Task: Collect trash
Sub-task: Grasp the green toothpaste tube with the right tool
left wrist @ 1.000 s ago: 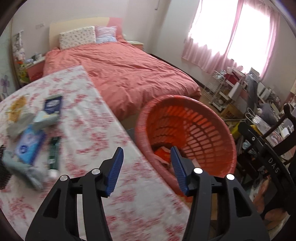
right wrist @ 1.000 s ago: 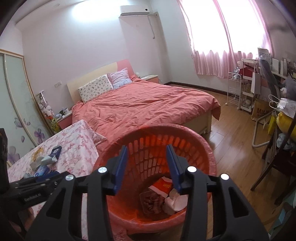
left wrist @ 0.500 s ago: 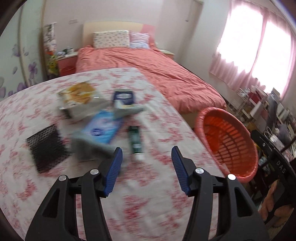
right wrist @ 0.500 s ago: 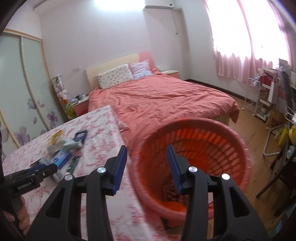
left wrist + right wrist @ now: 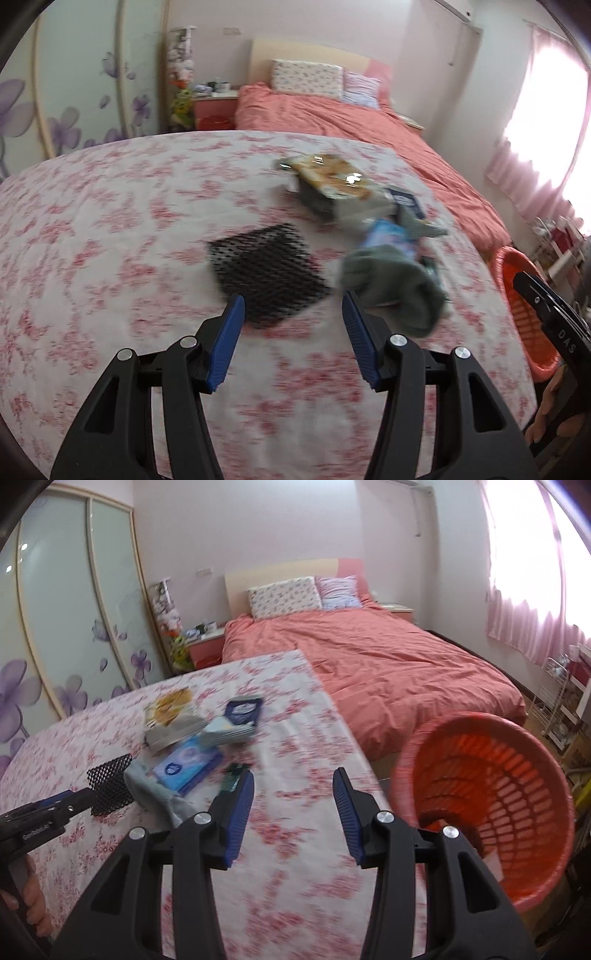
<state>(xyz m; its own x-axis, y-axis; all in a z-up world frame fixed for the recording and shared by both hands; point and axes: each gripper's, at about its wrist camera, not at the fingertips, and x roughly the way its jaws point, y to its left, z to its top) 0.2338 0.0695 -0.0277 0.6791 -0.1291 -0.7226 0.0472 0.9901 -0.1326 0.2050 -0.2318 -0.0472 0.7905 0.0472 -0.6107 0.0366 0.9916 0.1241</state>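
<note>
Left wrist view: the left gripper [image 5: 293,308] is above the floral tablecloth [image 5: 110,229], its 2 blue-padded jaws spread wide with nothing between them. The black mesh piece [image 5: 267,275] lies flat on the cloth just ahead of the jaw tips, slightly nearer the left pad. A grey crumpled cloth [image 5: 391,284] lies just beside the mesh on the right, ahead of the right pad. Beyond it sits a cluster of trash: a yellow snack packet [image 5: 328,177], a blue-and-white packet [image 5: 388,236] and a dark blue packet [image 5: 406,201]. Motion blur prevents telling which of these overlap. The orange basket [image 5: 517,295] stands off the table's right edge.

Right wrist view: the right gripper [image 5: 293,797] is also parted, gripping nothing, and is over the tablecloth [image 5: 295,738] near the table's right edge. The orange basket [image 5: 491,794] stands just right of the table, tilted toward the camera, with pale scraps visible at its bottom. A green tube [image 5: 232,779] lies partly behind the left pad. The left gripper [image 5: 79,799] enters from the lower left, its tip at the black mesh piece [image 5: 109,784]. A bed [image 5: 369,664] with a coral cover stands behind the table.
</note>
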